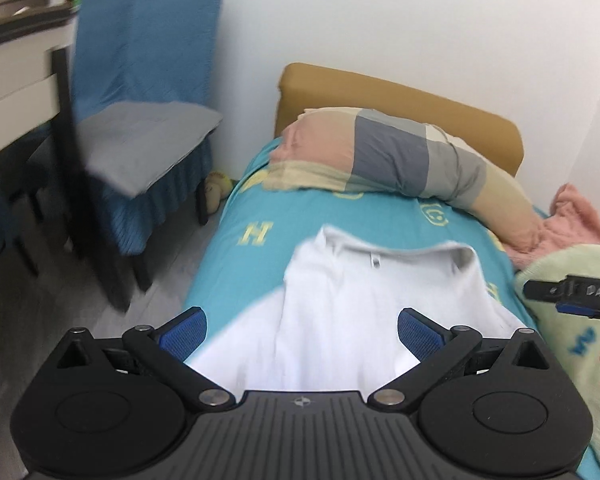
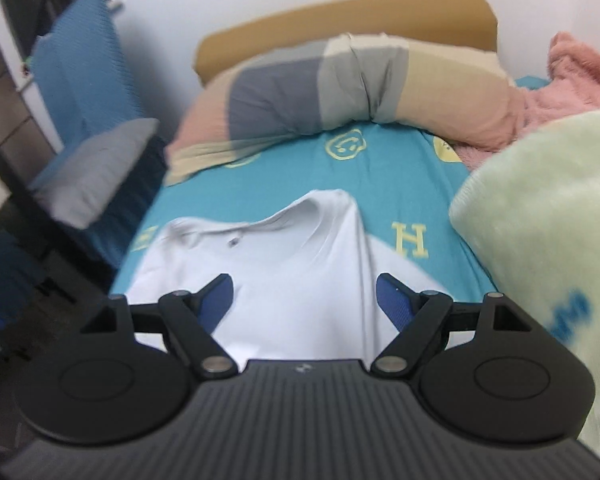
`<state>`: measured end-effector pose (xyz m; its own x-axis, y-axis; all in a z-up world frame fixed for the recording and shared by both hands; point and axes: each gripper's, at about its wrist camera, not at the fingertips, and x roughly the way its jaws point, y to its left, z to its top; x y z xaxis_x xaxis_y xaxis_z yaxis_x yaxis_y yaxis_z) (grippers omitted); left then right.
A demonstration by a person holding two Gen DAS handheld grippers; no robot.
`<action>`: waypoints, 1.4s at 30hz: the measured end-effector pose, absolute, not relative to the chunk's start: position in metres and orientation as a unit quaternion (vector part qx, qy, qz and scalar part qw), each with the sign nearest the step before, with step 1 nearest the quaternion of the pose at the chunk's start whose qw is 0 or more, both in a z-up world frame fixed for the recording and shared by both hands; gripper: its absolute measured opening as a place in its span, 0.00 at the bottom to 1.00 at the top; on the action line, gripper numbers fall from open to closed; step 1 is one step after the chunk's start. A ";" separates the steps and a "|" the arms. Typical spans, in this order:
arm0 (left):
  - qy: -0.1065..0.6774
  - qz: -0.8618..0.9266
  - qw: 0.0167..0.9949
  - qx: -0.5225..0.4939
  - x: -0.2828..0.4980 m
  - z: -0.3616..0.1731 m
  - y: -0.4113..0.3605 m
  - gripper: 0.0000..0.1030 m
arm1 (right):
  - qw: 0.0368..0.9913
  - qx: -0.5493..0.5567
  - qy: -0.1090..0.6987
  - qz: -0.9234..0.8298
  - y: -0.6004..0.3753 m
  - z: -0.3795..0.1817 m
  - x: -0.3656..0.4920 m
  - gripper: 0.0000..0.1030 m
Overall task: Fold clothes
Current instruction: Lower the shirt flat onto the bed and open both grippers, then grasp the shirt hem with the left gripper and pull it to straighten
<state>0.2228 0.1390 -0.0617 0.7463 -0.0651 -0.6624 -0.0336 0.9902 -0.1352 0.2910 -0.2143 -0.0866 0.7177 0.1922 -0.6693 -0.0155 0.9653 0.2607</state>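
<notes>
A white shirt (image 1: 364, 304) lies on the teal bed sheet (image 1: 228, 276), collar toward the pillow. It also shows in the right wrist view (image 2: 296, 280), with a raised fold running down its right side. My left gripper (image 1: 302, 330) is open and empty above the shirt's lower part. My right gripper (image 2: 305, 294) is open and empty over the shirt's middle. The right gripper's tip also shows at the right edge of the left wrist view (image 1: 572, 298).
A patchwork pillow (image 1: 384, 156) lies against the tan headboard (image 1: 400, 96). A pale green blanket (image 2: 548, 232) and a pink fleece (image 2: 572, 80) fill the bed's right side. A blue-covered chair (image 1: 148, 92) with a grey cushion and a desk stand left of the bed.
</notes>
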 end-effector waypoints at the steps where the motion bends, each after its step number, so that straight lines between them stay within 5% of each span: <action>1: 0.356 -0.005 0.931 -0.079 0.201 -0.057 0.140 1.00 | 0.922 0.120 0.363 0.058 -0.212 -0.079 0.270 0.78; 13: 0.377 0.036 0.908 -0.178 0.103 -0.046 0.196 0.97 | 0.946 0.114 0.298 0.060 -0.217 -0.067 0.051 0.78; 22: 0.441 0.071 0.880 -0.163 0.132 -0.108 0.227 0.85 | 0.937 0.173 0.300 0.038 -0.235 -0.111 0.038 0.78; 35: 0.434 0.153 0.855 -0.237 0.183 -0.175 0.232 0.75 | 0.952 0.143 0.271 0.011 -0.232 -0.138 0.068 0.78; 39: 0.406 0.178 0.871 -0.213 0.192 -0.180 0.230 0.53 | 0.949 0.141 0.282 -0.002 -0.233 -0.150 0.079 0.78; 41: 0.393 0.180 0.875 -0.218 0.200 -0.180 0.233 0.24 | 0.949 0.137 0.285 -0.002 -0.232 -0.155 0.082 0.78; 42: 0.392 0.174 0.875 -0.226 0.207 -0.179 0.236 0.17 | 0.949 0.133 0.287 -0.001 -0.231 -0.157 0.084 0.78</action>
<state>0.2067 0.2357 -0.1785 0.6324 0.1272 -0.7641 -0.4813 0.8374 -0.2590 0.0839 -0.2307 -0.1569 0.8351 0.0741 -0.5451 0.0791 0.9644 0.2523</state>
